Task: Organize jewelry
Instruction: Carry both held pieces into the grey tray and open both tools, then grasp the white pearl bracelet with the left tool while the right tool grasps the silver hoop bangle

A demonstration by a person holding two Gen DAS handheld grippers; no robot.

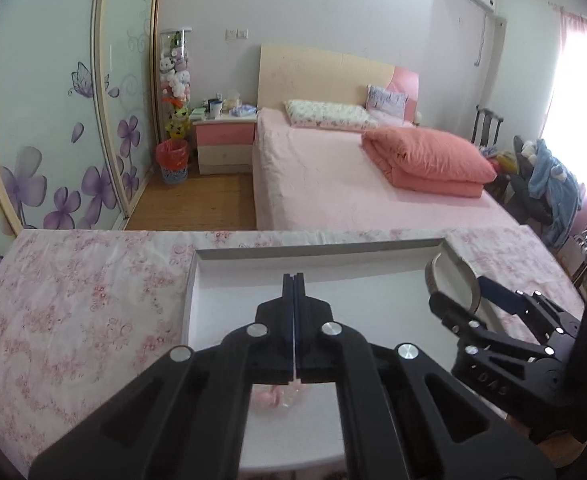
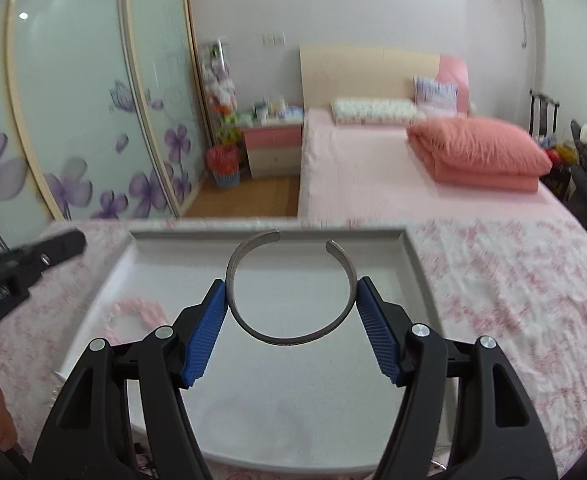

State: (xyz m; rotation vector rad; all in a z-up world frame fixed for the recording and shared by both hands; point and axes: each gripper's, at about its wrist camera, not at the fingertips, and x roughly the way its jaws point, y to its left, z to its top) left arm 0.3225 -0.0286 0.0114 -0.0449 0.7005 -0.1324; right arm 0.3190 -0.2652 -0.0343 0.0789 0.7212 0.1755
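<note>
The right gripper [image 2: 291,300] holds a silver open bangle [image 2: 289,332] between its blue pads [image 2: 207,340]. The jaws stand wide, one pad pressing on each outer side of the band. The bangle's gap faces away from the camera, toward the far rim of the white tray [image 2: 413,252]. The bangle hangs above the tray floor, near the tray's middle.

The left gripper [image 1: 294,280] has its jaws fully closed, pad against pad, over the same tray [image 1: 191,300]. Whether a thin strand is caught between them cannot be determined.

A pink beaded piece [image 2: 141,312] lies in the tray near its left edge. The tray rests on a desk under a pink floral cloth [image 1: 73,300], reaching to the far edge.
</note>
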